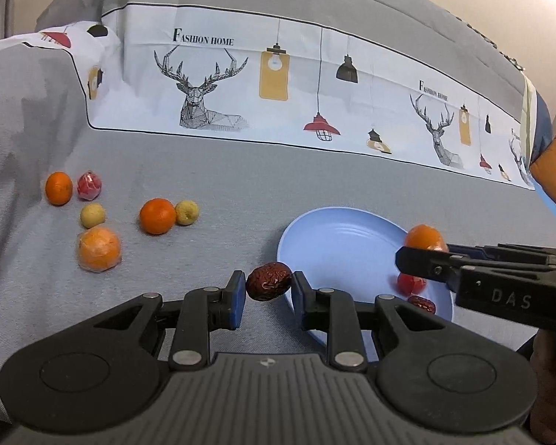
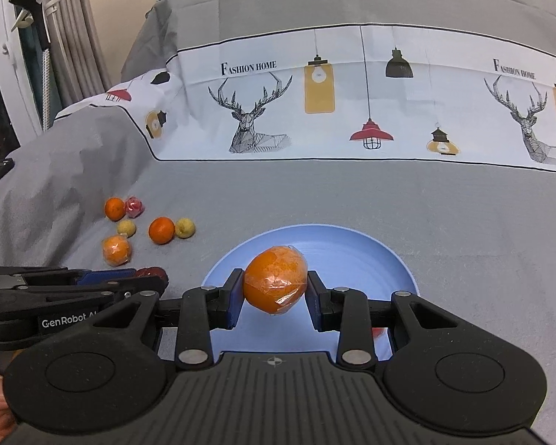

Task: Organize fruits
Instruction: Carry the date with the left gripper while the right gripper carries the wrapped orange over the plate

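A: What do the left tongs point(image 1: 268, 287) have?

B: A dried red date point(image 1: 269, 282), wrinkled and dark. The blue pads point(image 1: 237, 291) press on it from both sides, so the jaws stand only as wide as the date. It hangs just beside the near left rim of the blue plate point(image 1: 337, 237), over the grey bedspread point(image 1: 211, 170).

A: And the right tongs point(image 2: 274, 291)?

B: They grip a plastic-wrapped orange point(image 2: 275, 283), closed on its two sides. It is held above the plate's middle, as the right wrist view shows. From the left wrist view the same orange sits at the tip of the right tongs, over the plate's right edge.

A: Anything in the plate already?

B: Yes, a small red fruit in wrap point(image 1: 410, 284) and a second date point(image 1: 422, 303), both at the near right part of the plate, partly hidden by the right tongs.

A: The rest of the fruit?

B: It lies on the bedspread to the left, well apart from the plate: a bare orange point(image 1: 59, 188) touching a wrapped red fruit point(image 1: 89, 185), a yellowish round fruit point(image 1: 92, 215) below them, a wrapped orange point(image 1: 99, 249) nearest, then another orange point(image 1: 157, 216) touching a second yellowish fruit point(image 1: 187, 212).

A: Behind it all?

B: A white band of bedding with deer and lamp prints point(image 1: 204, 85).
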A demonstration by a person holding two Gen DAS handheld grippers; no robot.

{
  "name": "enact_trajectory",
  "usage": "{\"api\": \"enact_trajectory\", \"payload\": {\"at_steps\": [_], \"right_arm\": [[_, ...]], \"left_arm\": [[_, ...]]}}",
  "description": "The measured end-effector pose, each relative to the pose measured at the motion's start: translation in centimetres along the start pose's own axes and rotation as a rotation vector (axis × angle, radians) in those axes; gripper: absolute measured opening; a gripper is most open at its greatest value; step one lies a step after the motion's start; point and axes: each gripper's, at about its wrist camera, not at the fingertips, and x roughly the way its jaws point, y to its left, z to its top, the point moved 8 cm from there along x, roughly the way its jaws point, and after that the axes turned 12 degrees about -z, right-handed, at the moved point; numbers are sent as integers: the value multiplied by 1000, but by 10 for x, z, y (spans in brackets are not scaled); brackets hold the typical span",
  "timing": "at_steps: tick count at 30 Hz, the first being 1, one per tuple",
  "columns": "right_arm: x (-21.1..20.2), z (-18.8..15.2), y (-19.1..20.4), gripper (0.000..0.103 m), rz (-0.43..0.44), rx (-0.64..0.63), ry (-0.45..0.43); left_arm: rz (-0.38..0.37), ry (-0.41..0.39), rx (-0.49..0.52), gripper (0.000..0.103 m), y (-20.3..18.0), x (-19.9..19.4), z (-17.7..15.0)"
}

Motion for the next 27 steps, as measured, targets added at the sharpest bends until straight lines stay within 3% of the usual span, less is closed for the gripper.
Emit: {"api": "enact_trajectory", "payload": {"at_steps": [27], "right_arm": [[5, -2, 0, 37, -10, -22, 18]], "left_arm": [[-12, -10, 1, 29, -1, 0, 1]]}}
